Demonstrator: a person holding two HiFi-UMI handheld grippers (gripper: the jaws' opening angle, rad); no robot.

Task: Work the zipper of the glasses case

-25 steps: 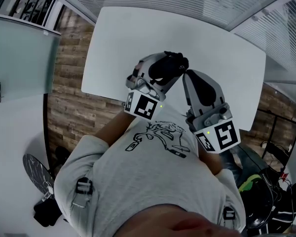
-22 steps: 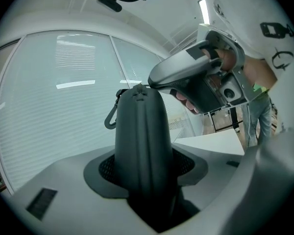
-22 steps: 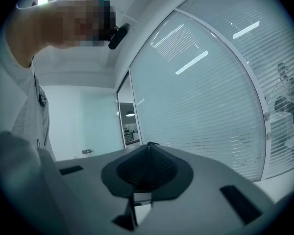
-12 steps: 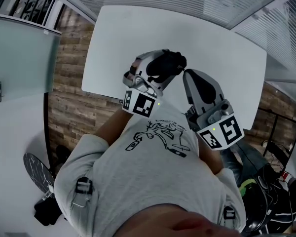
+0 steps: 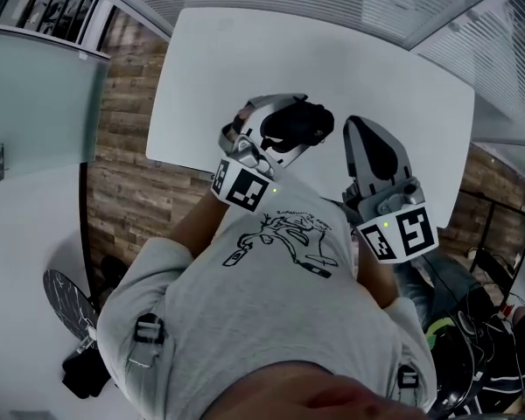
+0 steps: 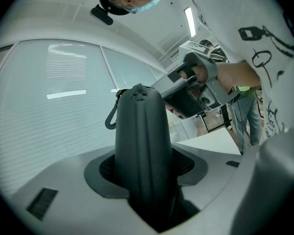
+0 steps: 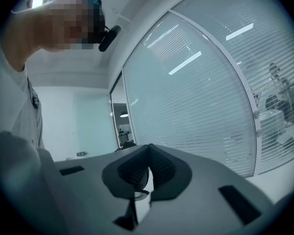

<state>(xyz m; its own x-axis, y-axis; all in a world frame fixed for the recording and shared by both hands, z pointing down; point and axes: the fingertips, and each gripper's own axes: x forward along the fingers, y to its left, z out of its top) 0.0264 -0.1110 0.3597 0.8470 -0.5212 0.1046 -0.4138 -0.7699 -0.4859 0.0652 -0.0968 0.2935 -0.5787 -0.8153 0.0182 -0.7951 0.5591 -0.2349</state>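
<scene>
White rectangular table (image 5: 402, 77) over wood-look floor (image 5: 122, 173), with a blind-covered glass partition (image 7: 201, 97) behind.

Left gripper (image 6: 144, 168) is clenched on the black hard-shell glasses case (image 5: 293, 125). The case is held up off the table, clear of it. Its seam line runs up the face toward that gripper's camera, and a dark clip loop (image 6: 111, 119) hangs off its far end. My read: left acts as the vise, presenting the zip end toward the other hand.

Right gripper (image 7: 148, 170) has its jaws pressed together with no case or pull visible between the pads. It sits just beside the case's end, not touching. Probably lining up for the zipper pull, and it will have to spread its jaws to pinch it.

Count:
- 1 case
- 1 clip loop
- 2 grippers
- 2 marker cubes, left (image 5: 242, 186) and right (image 5: 402, 234)
- 1 table
</scene>
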